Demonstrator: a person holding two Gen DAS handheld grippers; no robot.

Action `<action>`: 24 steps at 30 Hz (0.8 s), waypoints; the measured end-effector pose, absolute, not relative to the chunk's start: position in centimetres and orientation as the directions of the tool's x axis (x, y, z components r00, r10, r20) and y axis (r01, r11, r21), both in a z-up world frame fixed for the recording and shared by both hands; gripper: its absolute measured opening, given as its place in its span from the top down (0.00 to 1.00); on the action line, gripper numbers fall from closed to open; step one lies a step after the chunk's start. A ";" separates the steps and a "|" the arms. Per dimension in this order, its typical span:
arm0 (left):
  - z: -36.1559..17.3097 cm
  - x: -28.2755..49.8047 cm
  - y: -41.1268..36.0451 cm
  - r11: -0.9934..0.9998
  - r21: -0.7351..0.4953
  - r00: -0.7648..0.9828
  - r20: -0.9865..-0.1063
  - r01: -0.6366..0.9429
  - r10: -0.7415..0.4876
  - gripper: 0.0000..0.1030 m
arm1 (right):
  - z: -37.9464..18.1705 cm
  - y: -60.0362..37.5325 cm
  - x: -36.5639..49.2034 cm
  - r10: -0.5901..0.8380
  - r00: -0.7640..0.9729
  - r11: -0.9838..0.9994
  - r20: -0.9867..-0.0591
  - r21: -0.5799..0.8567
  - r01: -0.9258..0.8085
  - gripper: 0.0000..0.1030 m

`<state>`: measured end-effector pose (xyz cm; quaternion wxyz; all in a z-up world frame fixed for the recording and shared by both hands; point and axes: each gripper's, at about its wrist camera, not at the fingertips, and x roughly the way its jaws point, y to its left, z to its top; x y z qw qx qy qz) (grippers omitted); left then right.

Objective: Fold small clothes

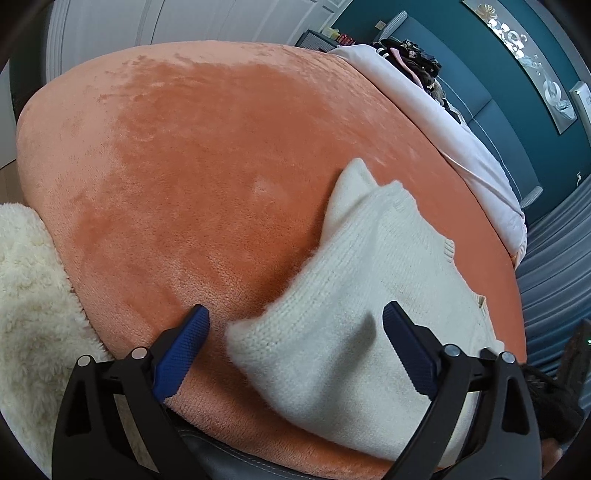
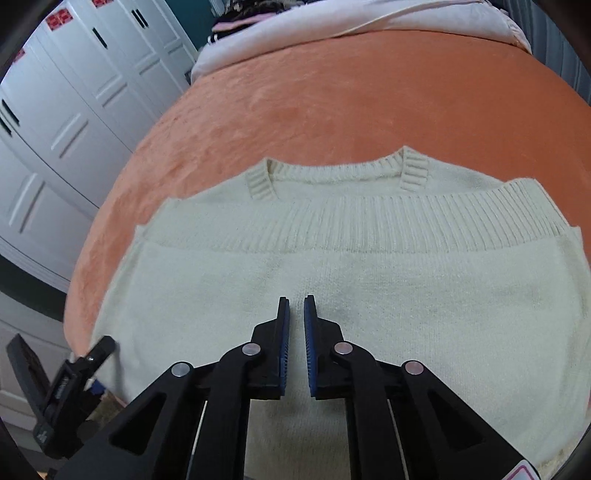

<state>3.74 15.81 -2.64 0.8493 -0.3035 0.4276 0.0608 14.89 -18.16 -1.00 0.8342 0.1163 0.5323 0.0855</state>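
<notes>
- Lying flat on the orange blanket (image 2: 332,92), the cream sweater (image 2: 332,266) is already folded: ribbed hem brought up just below the neckline, no sleeves showing
- Left gripper (image 1: 295,321): jaws spread wide over the sweater's near-left corner, gripping nothing
- Right gripper (image 2: 296,306): jaws nearly together above the sweater's middle, empty
- Remaining: possibly one more fold, though the sweater's near edge is hidden

No legible text anywhere. Red stickers (image 2: 59,16) on white wardrobe doors (image 2: 74,92): print too small to read. Framed sign (image 1: 583,98) on teal wall (image 1: 517,122): cut off at edge, letters unreadable.
</notes>
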 end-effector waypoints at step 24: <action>15.6 5.4 -3.9 0.807 -0.495 0.652 -0.503 0.321 -0.568 0.99 | 0.2 -26.6 10.7 0.497 0.545 0.776 -0.675 0.627 0.069 0.81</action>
